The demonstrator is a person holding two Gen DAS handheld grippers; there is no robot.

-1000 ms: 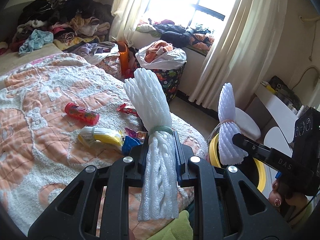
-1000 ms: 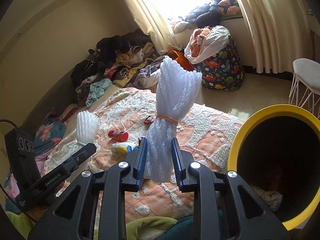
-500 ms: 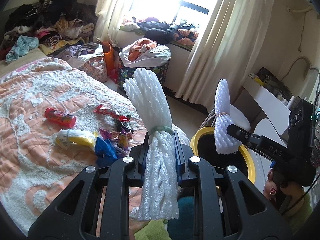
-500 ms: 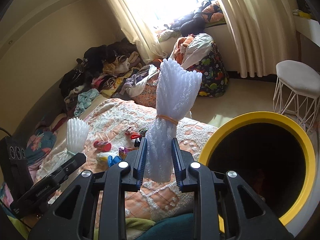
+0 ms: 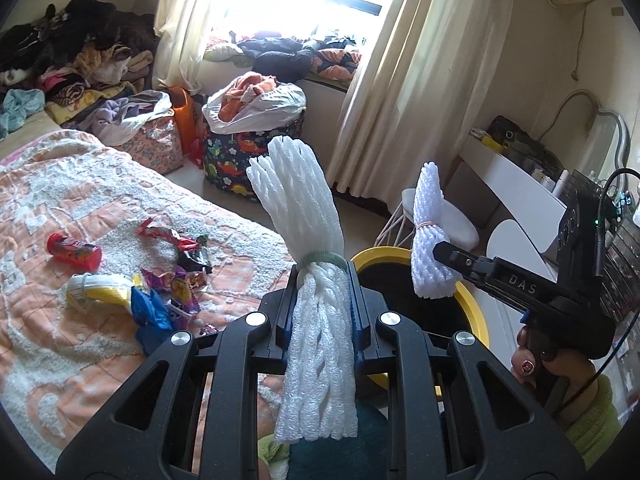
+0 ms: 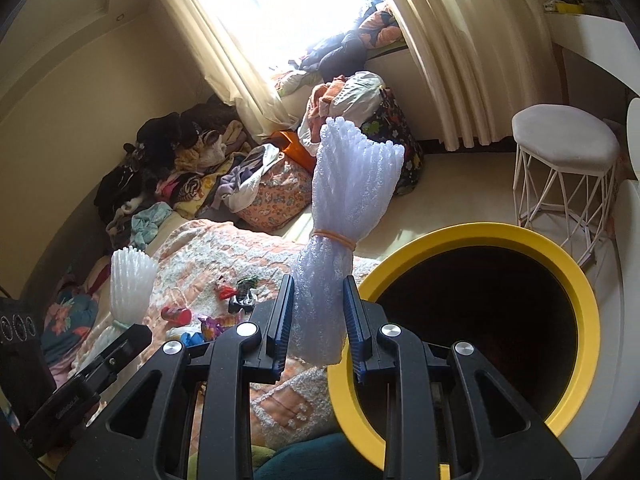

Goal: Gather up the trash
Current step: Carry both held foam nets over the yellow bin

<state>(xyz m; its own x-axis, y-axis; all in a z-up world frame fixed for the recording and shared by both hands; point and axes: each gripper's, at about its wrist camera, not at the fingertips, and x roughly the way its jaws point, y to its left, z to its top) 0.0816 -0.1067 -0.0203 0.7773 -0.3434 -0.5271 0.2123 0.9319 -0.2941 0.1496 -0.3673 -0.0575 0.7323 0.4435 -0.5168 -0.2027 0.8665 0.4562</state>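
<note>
Sunlit and cluttered, the bedroom frames both views, with the bed [image 5: 60,208] on one side and the yellow-rimmed bin [image 6: 576,292] on the other. Left tongs [image 5: 322,312] are closed on a white foam net [image 5: 304,216] tied with a green band; right tongs [image 6: 316,316] pinch a second foam net [image 6: 352,184] cinched by an orange band, with a little daylight showing beside each blue pad.

Over the last second both cameras have swung away from the bed toward the bin: its dark mouth now fills much of the right view, sitting just right of the held net, and in the left view the right tongs' bundle hangs above the rim. That suggests the carry is nearly done and a drop into the bin comes next, probably right hand first.

Outward on the blanket, more trash is left: a red can [image 5: 74,252], a yellow-and-white tube [image 5: 100,286] and a heap of snack wrappers [image 5: 176,276]. Laundry piles and a white stool [image 6: 564,140] lie beyond.
</note>
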